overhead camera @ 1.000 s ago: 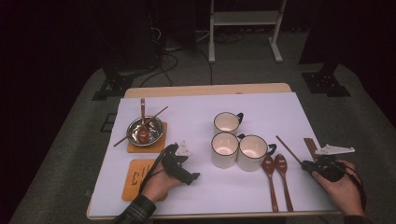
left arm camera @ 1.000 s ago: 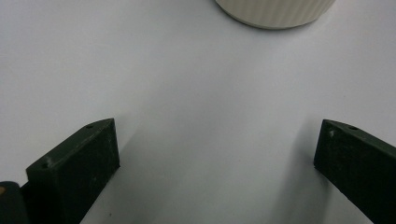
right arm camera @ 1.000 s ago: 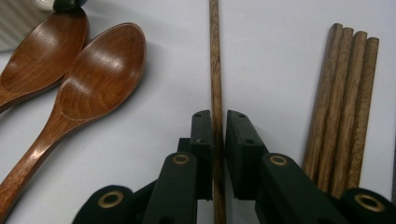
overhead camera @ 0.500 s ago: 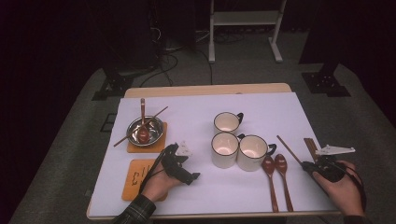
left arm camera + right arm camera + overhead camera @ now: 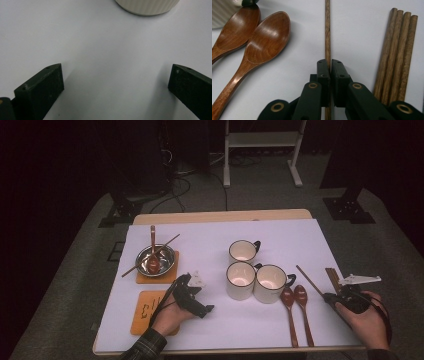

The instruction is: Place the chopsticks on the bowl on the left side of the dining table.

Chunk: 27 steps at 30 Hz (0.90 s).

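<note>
The right gripper [image 5: 330, 65] pinches a single wooden chopstick [image 5: 327, 30] between jaws that have just been closing, at the right edge of the white table [image 5: 210, 240]. The stick lies between two wooden spoons [image 5: 259, 37] and a bundle of four chopsticks [image 5: 398, 47]; its far end is cut off at the frame's top. The left gripper [image 5: 116, 82] rests with jaws spread wide over bare tabletop, a ribbed white cup [image 5: 147, 6] partly cropped ahead. From above, the right gripper's jaws are hard to make out.
</note>
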### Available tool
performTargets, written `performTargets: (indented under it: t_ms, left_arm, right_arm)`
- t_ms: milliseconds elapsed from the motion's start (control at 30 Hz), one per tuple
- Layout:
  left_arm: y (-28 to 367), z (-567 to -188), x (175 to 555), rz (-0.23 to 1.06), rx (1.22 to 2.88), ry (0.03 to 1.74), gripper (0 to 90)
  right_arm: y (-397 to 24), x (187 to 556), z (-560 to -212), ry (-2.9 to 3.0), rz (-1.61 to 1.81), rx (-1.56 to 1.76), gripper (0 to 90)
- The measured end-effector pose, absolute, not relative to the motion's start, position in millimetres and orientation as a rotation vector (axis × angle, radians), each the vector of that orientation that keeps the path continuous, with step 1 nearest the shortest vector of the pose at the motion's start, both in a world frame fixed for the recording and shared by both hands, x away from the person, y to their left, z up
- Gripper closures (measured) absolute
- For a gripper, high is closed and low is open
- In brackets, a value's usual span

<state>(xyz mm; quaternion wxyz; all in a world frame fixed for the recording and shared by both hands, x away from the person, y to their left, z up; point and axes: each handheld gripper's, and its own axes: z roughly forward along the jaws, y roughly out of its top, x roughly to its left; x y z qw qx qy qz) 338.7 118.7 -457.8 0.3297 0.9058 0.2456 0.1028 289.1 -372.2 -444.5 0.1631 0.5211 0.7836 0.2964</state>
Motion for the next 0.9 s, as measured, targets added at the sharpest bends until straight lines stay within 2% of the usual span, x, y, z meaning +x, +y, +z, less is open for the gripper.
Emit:
performTargets:
  t_ms: [900]
  left_arm:
    - [118.7, -457.8, 338.8, 0.268, 2.369, 0.643, 0.0]
  right_arm:
    - [-378.4, 289.8, -426.3, 2.205, 0.938, 1.481, 85.2]
